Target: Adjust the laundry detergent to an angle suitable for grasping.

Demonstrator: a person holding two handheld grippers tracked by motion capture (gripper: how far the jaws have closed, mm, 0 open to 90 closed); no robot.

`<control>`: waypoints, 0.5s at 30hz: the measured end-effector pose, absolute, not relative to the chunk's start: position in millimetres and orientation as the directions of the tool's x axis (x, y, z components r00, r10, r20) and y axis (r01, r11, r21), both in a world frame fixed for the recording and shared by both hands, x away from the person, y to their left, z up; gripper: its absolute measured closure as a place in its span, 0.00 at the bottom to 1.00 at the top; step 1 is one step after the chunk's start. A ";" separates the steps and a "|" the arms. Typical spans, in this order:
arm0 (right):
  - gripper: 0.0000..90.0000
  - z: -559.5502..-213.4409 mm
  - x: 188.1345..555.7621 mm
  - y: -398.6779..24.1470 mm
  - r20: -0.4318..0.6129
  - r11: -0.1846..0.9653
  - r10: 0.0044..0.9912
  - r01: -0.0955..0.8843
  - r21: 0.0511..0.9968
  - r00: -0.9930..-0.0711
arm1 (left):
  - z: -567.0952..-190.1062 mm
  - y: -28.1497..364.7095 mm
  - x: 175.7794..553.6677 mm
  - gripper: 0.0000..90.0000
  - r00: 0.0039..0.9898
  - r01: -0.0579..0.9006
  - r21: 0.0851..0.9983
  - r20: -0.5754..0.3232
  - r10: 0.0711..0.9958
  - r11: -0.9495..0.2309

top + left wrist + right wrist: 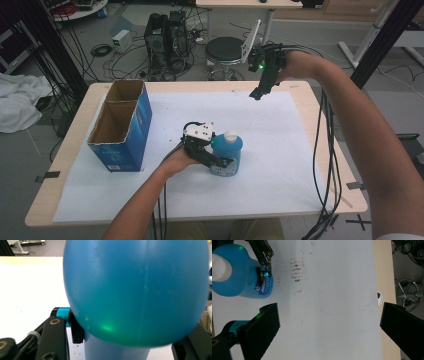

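A blue plastic bottle (227, 152) with a white cap stands upright near the middle of the white sheet. My left gripper (224, 161) comes in from the left at its lower body, one jaw on either side. In the left gripper view the bottle (135, 290) bulges close to the lens and the left pad (76, 327) lies against its side. My right gripper (257, 93) hangs above the far right of the table, pointing down. Its jaws (329, 325) stand wide apart with nothing between them. The bottle (239, 277) sits at the upper left of that view.
An open blue cardboard box (122, 125) with two compartments stands at the table's left. A white paper sheet (280, 150) covers most of the wooden table (75, 120). Brown smudges (297, 270) mark the sheet. A stool (225, 50) and computer towers (167, 35) stand behind the table.
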State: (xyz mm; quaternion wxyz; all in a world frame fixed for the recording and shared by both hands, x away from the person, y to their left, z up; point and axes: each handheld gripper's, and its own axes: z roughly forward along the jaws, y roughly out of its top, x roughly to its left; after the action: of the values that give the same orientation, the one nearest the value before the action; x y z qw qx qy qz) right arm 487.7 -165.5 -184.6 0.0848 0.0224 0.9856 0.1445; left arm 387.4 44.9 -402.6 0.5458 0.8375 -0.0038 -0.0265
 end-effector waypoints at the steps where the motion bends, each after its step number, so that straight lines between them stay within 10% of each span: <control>1: 0.02 -184.6 487.7 -165.5 -0.161 0.957 0.069 0.020 0.289 -0.985 | -402.9 44.6 387.9 0.45 0.998 0.033 0.911 -0.050 -0.033 -0.410; 15: 0.02 -183.7 486.4 -166.5 -0.167 0.957 0.067 0.016 0.289 -0.984 | -400.5 48.9 383.2 0.31 0.992 0.121 0.919 -0.130 0.002 -0.375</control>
State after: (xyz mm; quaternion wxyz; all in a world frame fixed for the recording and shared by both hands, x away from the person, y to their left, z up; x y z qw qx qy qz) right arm 486.4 -166.5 -183.7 0.0876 0.0209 0.9854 0.1446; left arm 383.2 48.9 -400.5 0.5578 0.8275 0.0370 -0.0533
